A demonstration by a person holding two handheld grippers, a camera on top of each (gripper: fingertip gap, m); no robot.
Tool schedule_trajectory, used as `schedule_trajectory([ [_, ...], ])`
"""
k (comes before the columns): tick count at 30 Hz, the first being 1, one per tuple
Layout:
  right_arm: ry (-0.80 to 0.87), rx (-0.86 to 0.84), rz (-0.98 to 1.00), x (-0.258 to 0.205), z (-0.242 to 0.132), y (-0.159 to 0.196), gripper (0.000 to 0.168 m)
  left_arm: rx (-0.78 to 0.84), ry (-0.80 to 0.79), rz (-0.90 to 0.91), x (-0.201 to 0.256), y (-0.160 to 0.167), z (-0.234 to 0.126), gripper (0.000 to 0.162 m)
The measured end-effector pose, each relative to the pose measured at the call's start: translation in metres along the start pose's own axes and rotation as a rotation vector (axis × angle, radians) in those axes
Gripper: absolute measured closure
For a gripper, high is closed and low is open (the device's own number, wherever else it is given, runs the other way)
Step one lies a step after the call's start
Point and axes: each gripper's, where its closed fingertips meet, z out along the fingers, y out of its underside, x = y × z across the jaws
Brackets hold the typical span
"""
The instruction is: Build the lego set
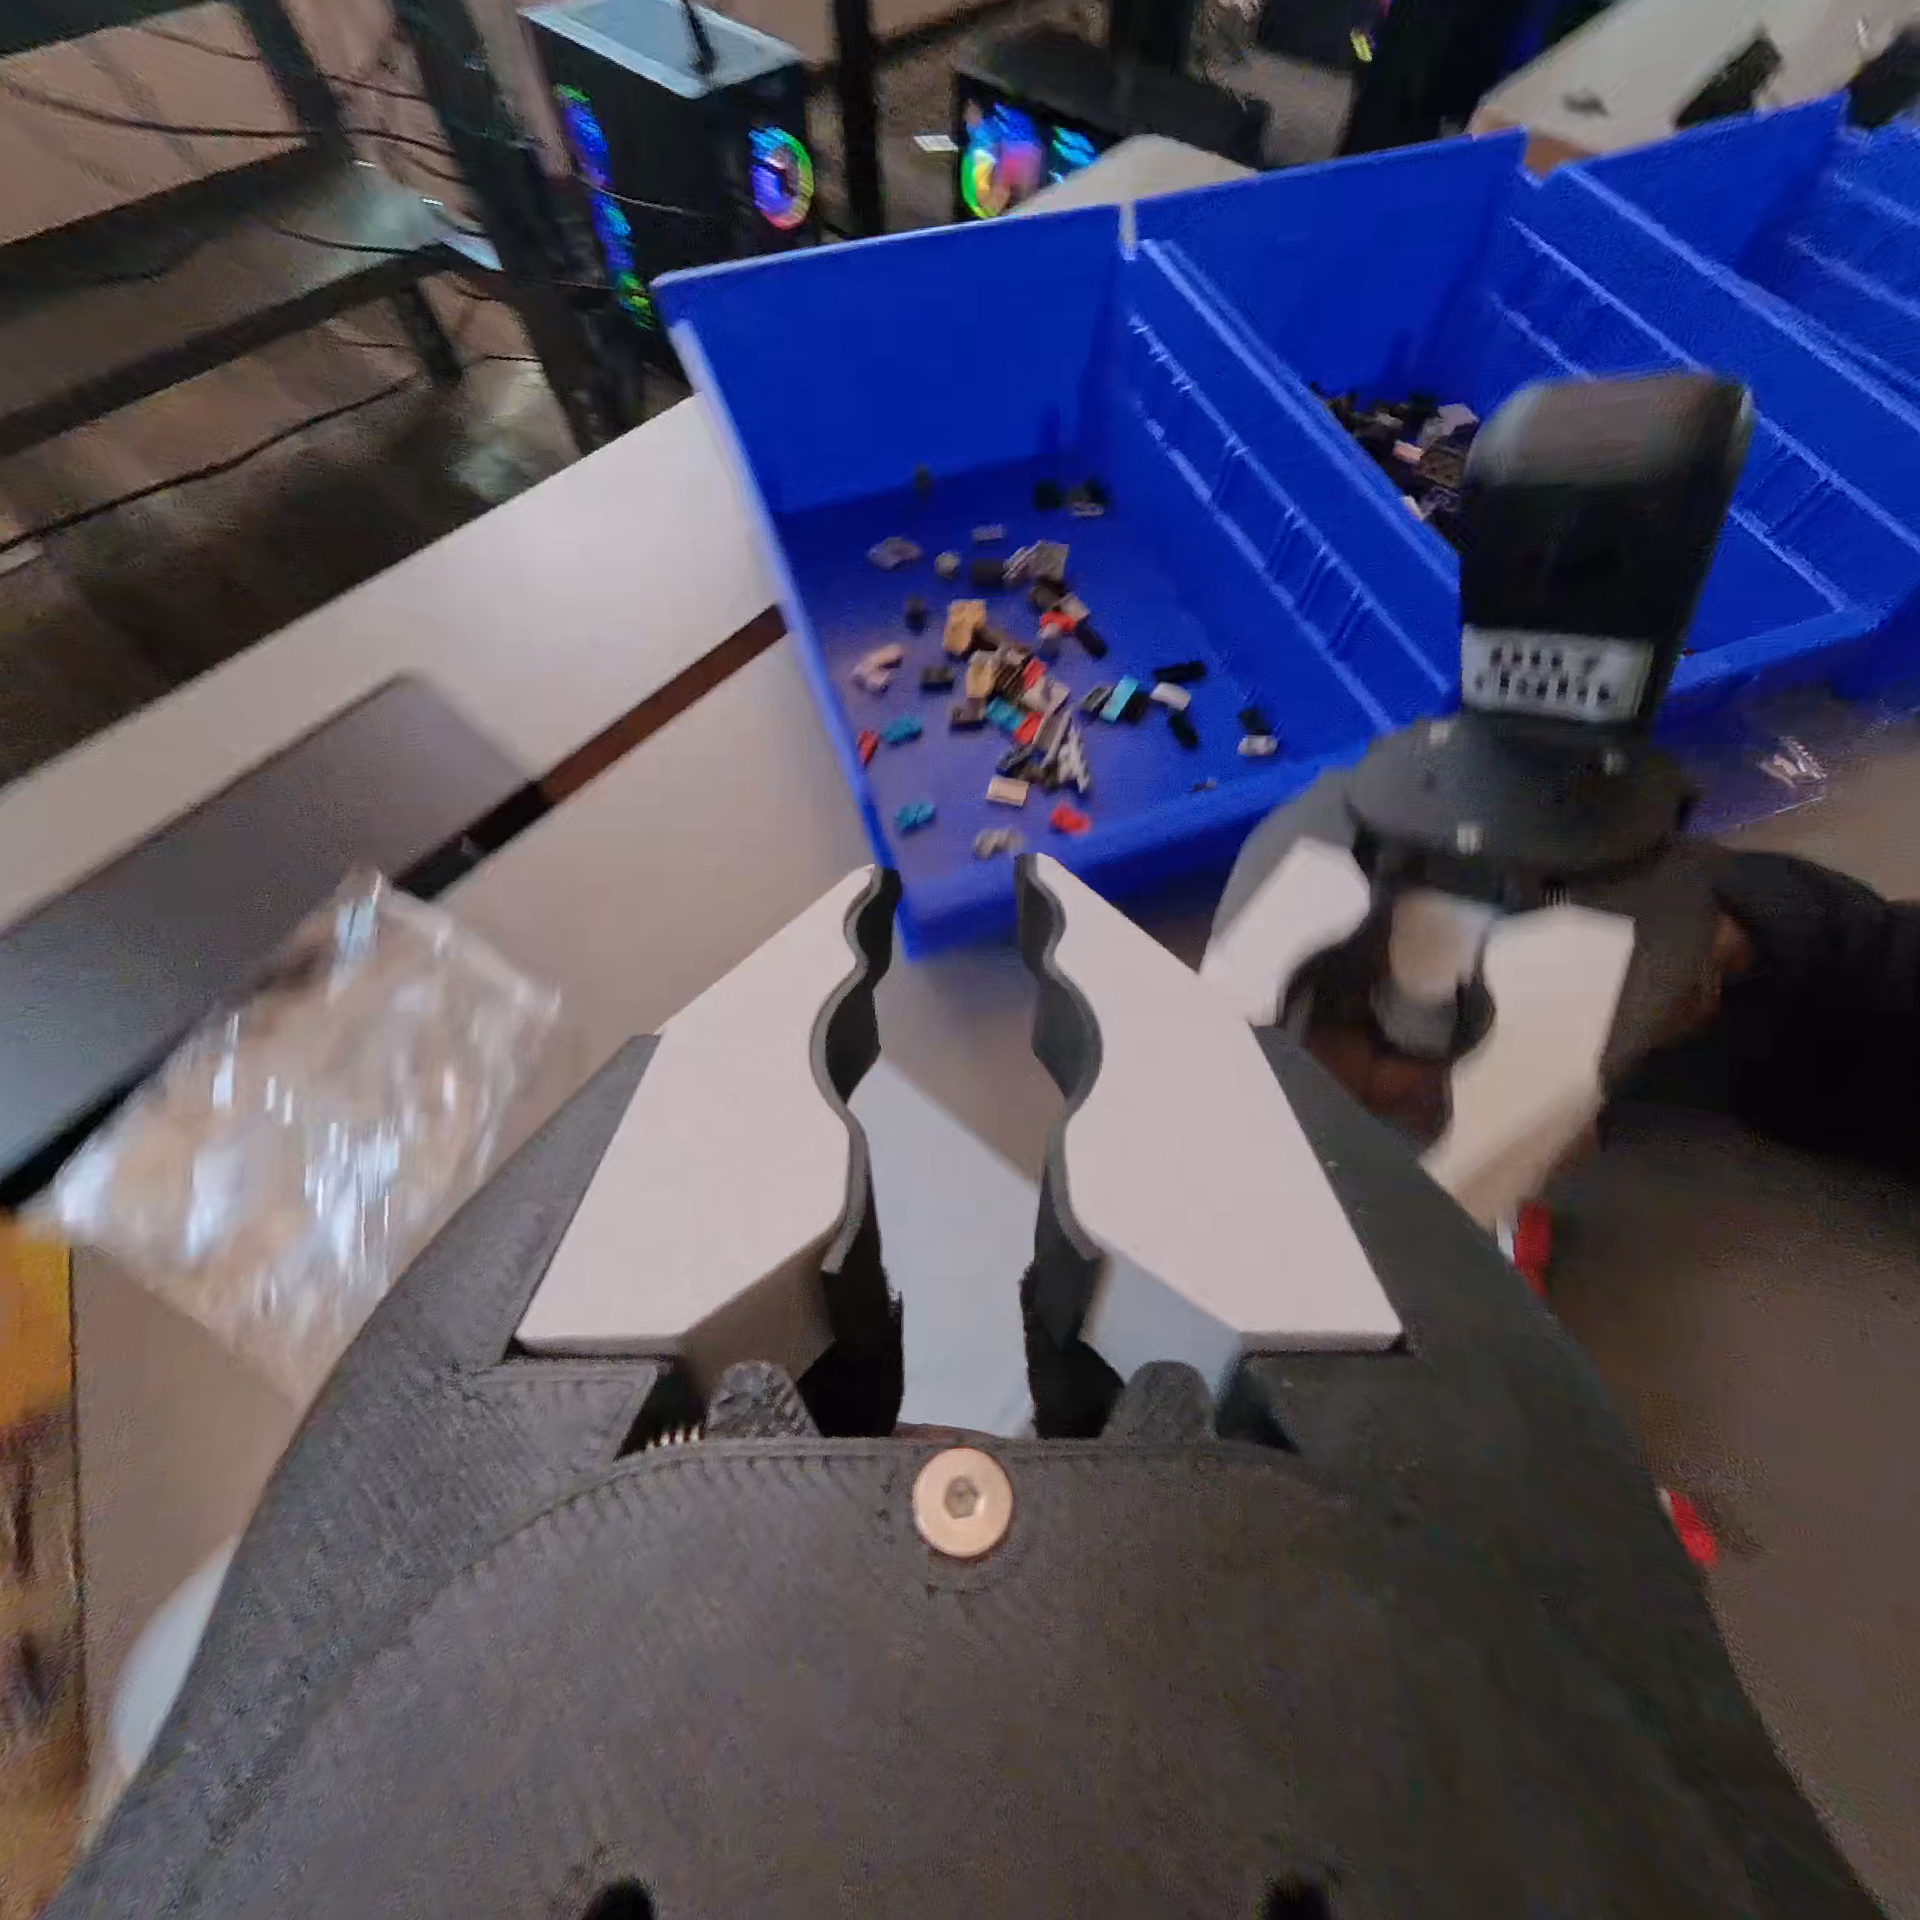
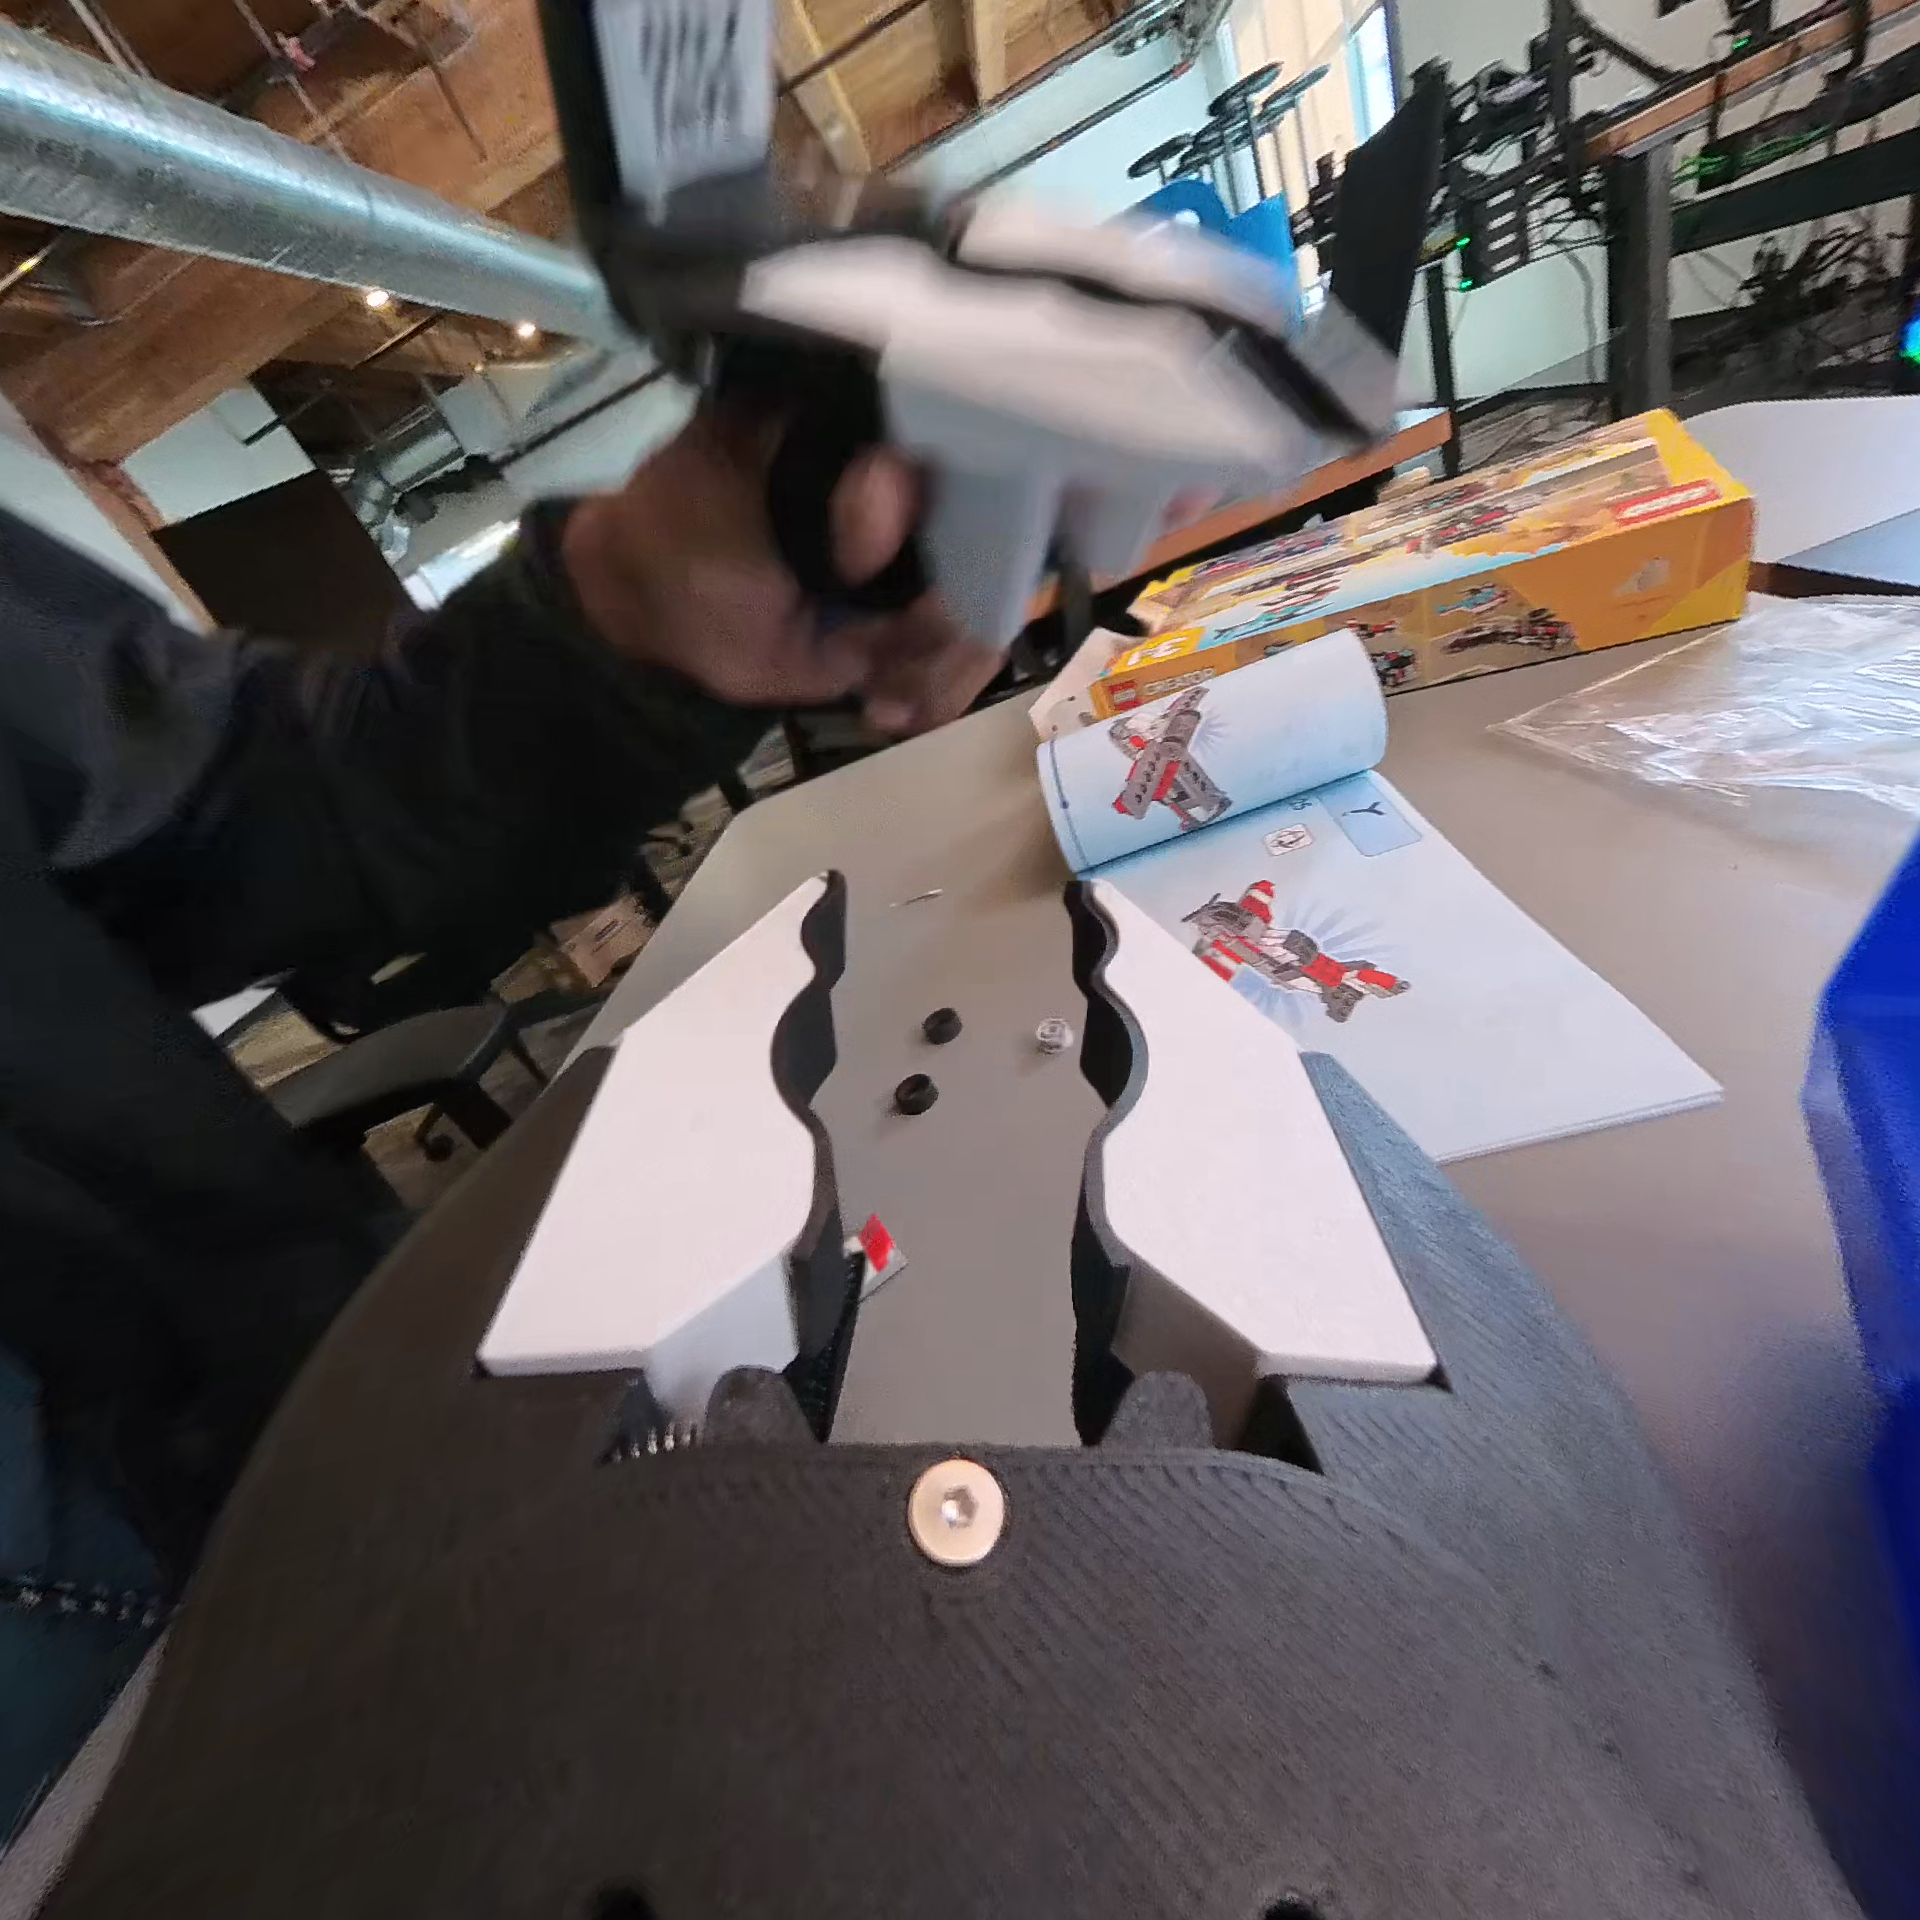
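My left gripper is open and empty, held above the table and pointing at a blue bin with several small loose lego pieces on its floor. My right gripper is open and empty, low over the grey table. Between its fingers lie two small black round pieces, a small grey round piece and a red-and-white piece. The right gripper also shows in the left wrist view, blurred. The left gripper shows blurred in the right wrist view, held by a hand.
An open instruction booklet lies right of the right gripper, with the yellow lego box behind it. Clear plastic bags lie at the left and far right. More blue bins stand behind. A laptop sits left. The left gripper's tips are roughly 10 cm from the right gripper's.
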Motion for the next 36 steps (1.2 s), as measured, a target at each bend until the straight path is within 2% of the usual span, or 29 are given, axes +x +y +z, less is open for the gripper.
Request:
schedule_trajectory([
  [2,-0.030,-0.010,-0.002,-0.005,0.002,0.002,0.124,-0.078,0.050,0.086,0.009,-0.033,0.040,0.137],
  [5,-0.059,-0.005,-0.004,-0.010,0.000,0.001,0.124,-0.247,0.143,0.185,0.030,-0.053,0.107,0.135],
  [9,-0.083,0.000,-0.005,-0.014,-0.001,0.001,0.124,-0.491,0.201,0.303,0.049,-0.036,0.186,0.134],
  [12,-0.088,-0.009,-0.006,-0.014,0.000,0.003,0.124,-0.620,0.199,0.385,0.054,-0.013,0.220,0.134],
  [21,-0.090,-0.039,0.004,-0.014,0.003,0.006,0.124,-0.658,0.192,0.404,0.048,0.003,0.254,0.134],
  [28,-0.089,-0.038,0.007,-0.013,0.003,0.006,0.124,-0.613,0.064,0.366,0.015,-0.020,0.276,0.135],
  [36,-0.090,-0.032,0.008,-0.013,0.003,0.005,0.124,-0.664,-0.020,0.241,-0.008,-0.020,0.303,0.135],
])
